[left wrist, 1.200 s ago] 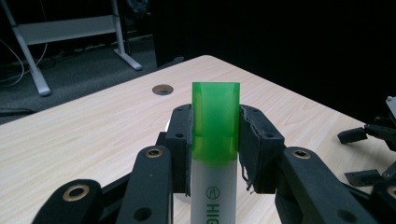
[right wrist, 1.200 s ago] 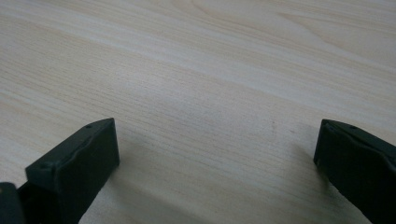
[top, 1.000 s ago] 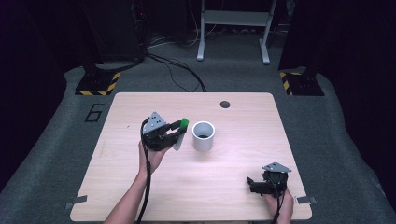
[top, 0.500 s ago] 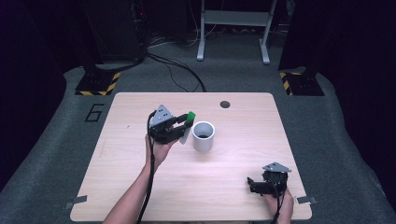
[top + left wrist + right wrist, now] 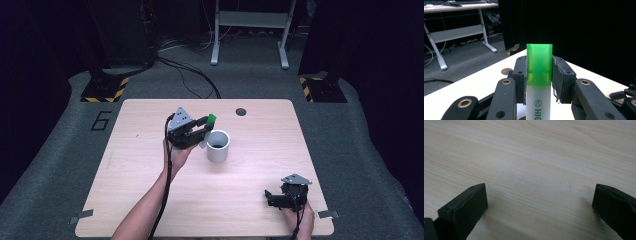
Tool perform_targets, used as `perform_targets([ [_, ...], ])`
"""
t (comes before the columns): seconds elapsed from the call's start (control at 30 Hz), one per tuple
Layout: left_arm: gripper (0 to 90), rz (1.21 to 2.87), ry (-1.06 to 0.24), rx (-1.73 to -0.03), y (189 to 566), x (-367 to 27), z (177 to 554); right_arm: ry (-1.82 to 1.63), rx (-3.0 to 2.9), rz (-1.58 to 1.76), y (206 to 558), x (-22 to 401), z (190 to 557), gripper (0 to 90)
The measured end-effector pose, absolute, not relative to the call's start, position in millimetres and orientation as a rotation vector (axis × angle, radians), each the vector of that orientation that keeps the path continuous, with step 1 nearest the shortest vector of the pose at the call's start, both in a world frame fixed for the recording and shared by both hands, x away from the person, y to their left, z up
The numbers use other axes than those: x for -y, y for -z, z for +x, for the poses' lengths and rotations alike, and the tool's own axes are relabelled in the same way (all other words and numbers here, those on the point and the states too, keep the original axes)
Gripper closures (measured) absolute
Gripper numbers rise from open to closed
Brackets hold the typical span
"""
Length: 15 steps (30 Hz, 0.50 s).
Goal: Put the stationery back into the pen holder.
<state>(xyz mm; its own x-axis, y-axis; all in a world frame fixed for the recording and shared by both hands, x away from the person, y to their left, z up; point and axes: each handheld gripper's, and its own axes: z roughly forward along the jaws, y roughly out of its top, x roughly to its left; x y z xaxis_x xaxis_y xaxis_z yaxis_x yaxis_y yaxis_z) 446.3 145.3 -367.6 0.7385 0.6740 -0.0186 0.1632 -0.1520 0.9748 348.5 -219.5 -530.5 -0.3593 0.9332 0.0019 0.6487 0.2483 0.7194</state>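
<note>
Highlighter sits clamped in my left tool, the two black pads pressing its sides just where the green cap meets the white barrel. I judge that grip is chosen so the pen keeps its line with the jaws and cannot swing while I carry it; the cap leads and the barrel runs back toward my hand. In the high view the left tool hangs above the bench with the green cap just beside the rim of the white cup, on its far-left side, so I read the work in hand as dropping the pen into that cup. The cap does not look to be over the opening yet, though from above I cannot be sure of that.

My right tool rests low near the bench's near-right corner, well apart from the cup, parked out of the way I would say. Its jaws stand wide with nothing between them.

The left gripper view gives me the grip itself: pads tight on the cap, part of the printed lettering on the barrel, and a round hole in the bench top beyond. It gives me no cup. The high view supplies that, the pen against the cup, but the pad contact is too small there to judge. The right gripper view adds bare wood grain between spread jaws.
</note>
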Motion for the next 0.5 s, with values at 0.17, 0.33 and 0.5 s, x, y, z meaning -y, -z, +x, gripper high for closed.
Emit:
perform_targets([
  [0.17,66.8,1.685,-0.514,-0.662,369,-139,451,-0.892,-2.098,1.441,531,220,349,0.0],
  [0.33,66.8,1.675,-0.53,-0.656,370,-134,455,-0.892,-2.097,1.442,531,219,349,0.0],
  [0.5,66.8,1.651,-0.531,-0.656,374,-131,459,-0.893,-2.096,1.444,531,219,349,0.0],
])
